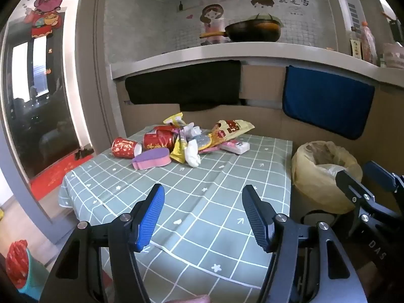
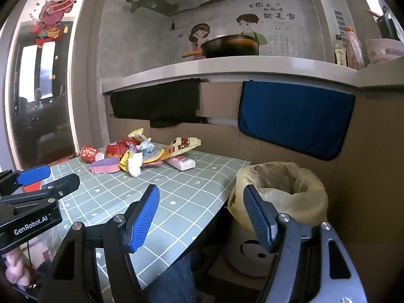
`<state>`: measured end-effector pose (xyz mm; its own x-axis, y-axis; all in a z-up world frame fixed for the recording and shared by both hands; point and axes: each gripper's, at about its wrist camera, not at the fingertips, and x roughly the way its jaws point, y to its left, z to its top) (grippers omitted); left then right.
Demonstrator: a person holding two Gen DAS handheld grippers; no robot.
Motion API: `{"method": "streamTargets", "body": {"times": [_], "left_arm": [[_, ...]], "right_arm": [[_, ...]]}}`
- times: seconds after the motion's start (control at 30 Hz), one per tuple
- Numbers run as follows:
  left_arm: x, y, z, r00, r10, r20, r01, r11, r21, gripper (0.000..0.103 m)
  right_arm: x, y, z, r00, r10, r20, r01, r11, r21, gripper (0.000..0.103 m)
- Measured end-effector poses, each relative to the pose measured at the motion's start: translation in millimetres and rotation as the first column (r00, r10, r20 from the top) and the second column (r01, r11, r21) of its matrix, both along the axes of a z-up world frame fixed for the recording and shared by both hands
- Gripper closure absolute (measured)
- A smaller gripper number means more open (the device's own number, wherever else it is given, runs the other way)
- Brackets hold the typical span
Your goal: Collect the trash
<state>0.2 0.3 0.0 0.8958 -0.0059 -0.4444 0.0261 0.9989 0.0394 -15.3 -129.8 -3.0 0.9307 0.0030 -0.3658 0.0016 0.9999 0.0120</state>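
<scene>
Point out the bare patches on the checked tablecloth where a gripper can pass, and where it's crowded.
Free: the near stretch of the tablecloth, from the open left gripper up to the pink sponge, and the strip along the edge beside the lined bin. Crowded: the far end, where the trash pile sits.

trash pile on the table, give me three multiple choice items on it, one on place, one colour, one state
1. Where is the trash pile?
A. far end of the table
B. inside the bin
C. on the shelf

2. What colour is the cloth hanging above the bin?
A. red
B. blue
C. white

3. How is the left gripper?
A. shut on a cup
B. shut, empty
C. open, empty

Answers: 1 A, the pile lies at the far edge; 2 B, the cloth is plainly blue; 3 C, its fingers stand apart with only tablecloth between.
</scene>
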Motion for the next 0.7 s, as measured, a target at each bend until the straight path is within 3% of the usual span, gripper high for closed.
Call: {"method": "streamTargets", "body": {"times": [0.7], "left_arm": [[1.5, -2.2, -0.6, 1.000, 0.002, -0.015, -0.001, 1.000, 0.017, 0.039]], "right_arm": [[-0.8, 1.4, 0.3, 1.000, 0.000, 0.003, 0.000, 1.000, 0.002, 0.036]]}}
